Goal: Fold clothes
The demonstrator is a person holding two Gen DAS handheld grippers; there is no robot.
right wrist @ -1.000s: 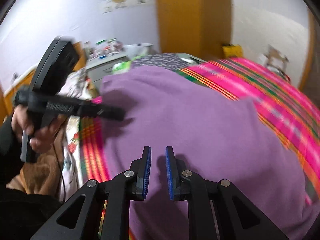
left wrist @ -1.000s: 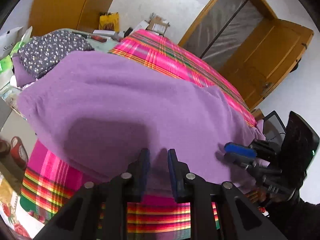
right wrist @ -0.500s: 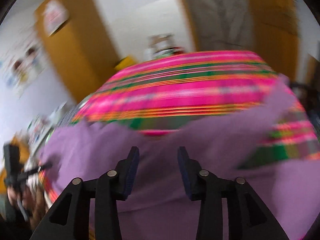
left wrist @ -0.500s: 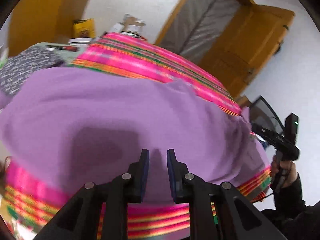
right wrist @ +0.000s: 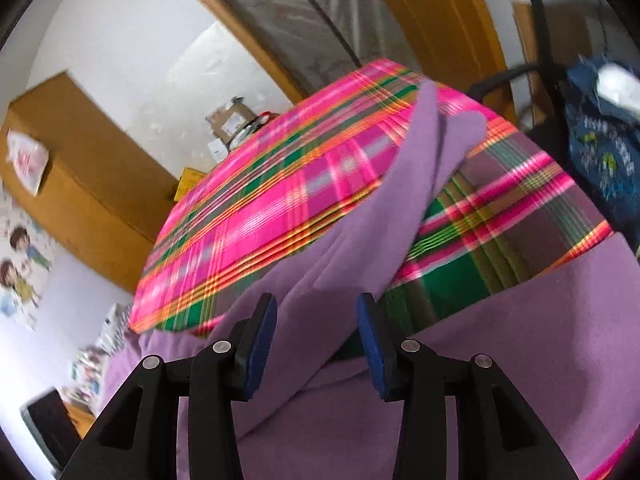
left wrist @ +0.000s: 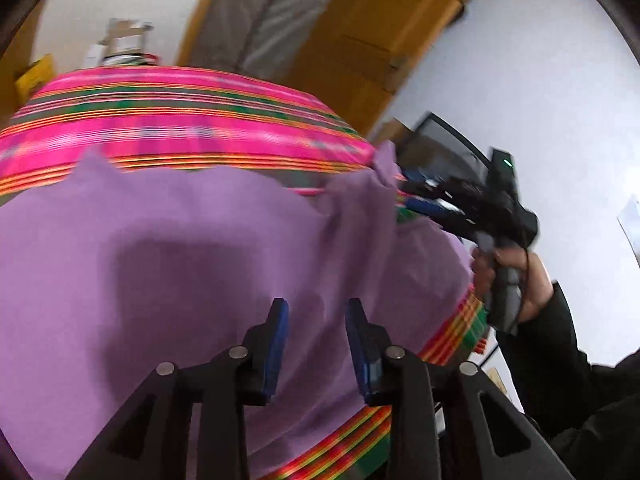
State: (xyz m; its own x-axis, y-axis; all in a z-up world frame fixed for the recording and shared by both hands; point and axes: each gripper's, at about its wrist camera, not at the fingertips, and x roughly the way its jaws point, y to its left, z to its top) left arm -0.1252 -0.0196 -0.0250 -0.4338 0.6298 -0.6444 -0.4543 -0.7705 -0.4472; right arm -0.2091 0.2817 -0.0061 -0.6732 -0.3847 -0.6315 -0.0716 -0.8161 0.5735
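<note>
We see the purple garment (left wrist: 168, 248) spread on the plaid cloth (left wrist: 168, 136), lying beneath and ahead of both tongs. Left tongs (left wrist: 316, 344): spread, jaws just opened, nothing pinched, garment below them. Right tongs (right wrist: 316, 336): spread, jaws recently opened; a purple sleeve (right wrist: 400, 200) runs forward from between the pads, not pinched. A hand (left wrist: 524, 276) grips the right tool.

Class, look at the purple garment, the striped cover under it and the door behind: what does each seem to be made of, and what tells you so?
Purple garment: probably fleece or soft knit; matte, no visible weave, rounded folds.
Striped cover: seemingly woven cloth; crossing pink, green and orange bands with a slight sheen, though the blur hides the threads.
Door: looks like varnished wood; even amber-brown, raised panel.
</note>
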